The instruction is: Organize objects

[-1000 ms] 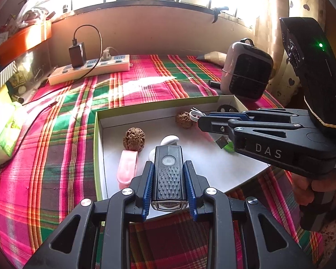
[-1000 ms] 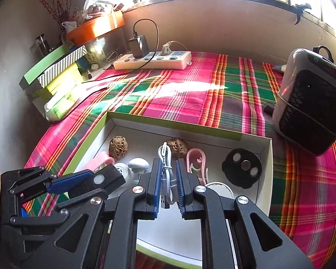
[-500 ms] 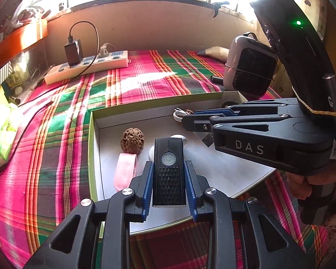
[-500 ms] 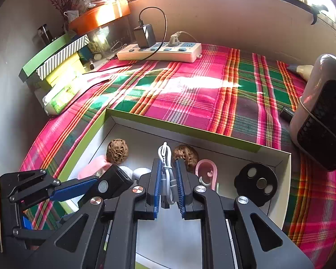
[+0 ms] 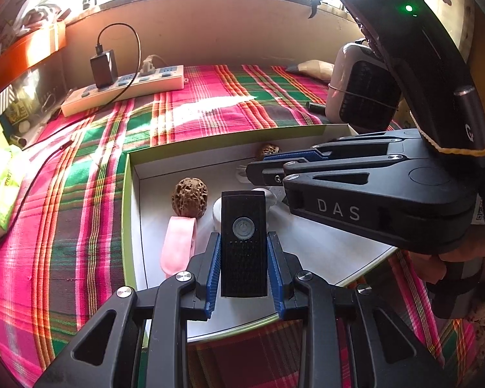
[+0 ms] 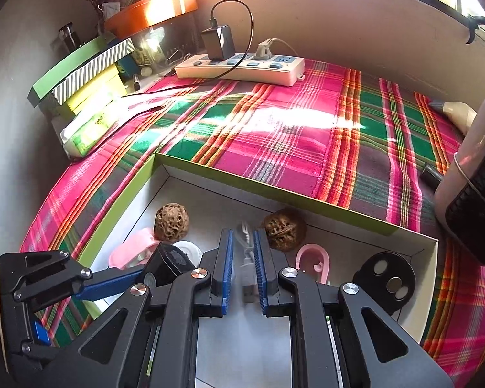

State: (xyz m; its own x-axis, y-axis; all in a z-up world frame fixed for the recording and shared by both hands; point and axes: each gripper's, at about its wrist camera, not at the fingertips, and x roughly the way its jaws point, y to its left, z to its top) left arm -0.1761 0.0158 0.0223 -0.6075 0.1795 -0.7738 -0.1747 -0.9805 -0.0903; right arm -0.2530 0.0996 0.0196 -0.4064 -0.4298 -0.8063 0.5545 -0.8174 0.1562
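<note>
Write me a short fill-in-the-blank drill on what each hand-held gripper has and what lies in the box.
1. The left hand-held gripper grips a black ____ with a power button.
2. The right hand-held gripper has a white ____ between its fingers.
3. Two wrinkled ____ lie in the box.

Missing words: device; cable; walnuts

Left wrist view: looks forward along left gripper (image 5: 243, 260) fingers, low and close over near edge of tray (image 5: 132, 174), facing window wall. Right gripper (image 5: 265, 169) enters from right side.

Right wrist view: looks along right gripper (image 6: 243, 265) fingers, close above tray (image 6: 307, 199), angled down, facing same wall. Left gripper (image 6: 129, 279) at lower left.

Shared: tray interior, walnut (image 5: 189, 198) (image 6: 171, 222), plaid cloth (image 5: 210, 103) (image 6: 274, 123), power strip (image 5: 123, 89) (image 6: 239, 68).
</note>
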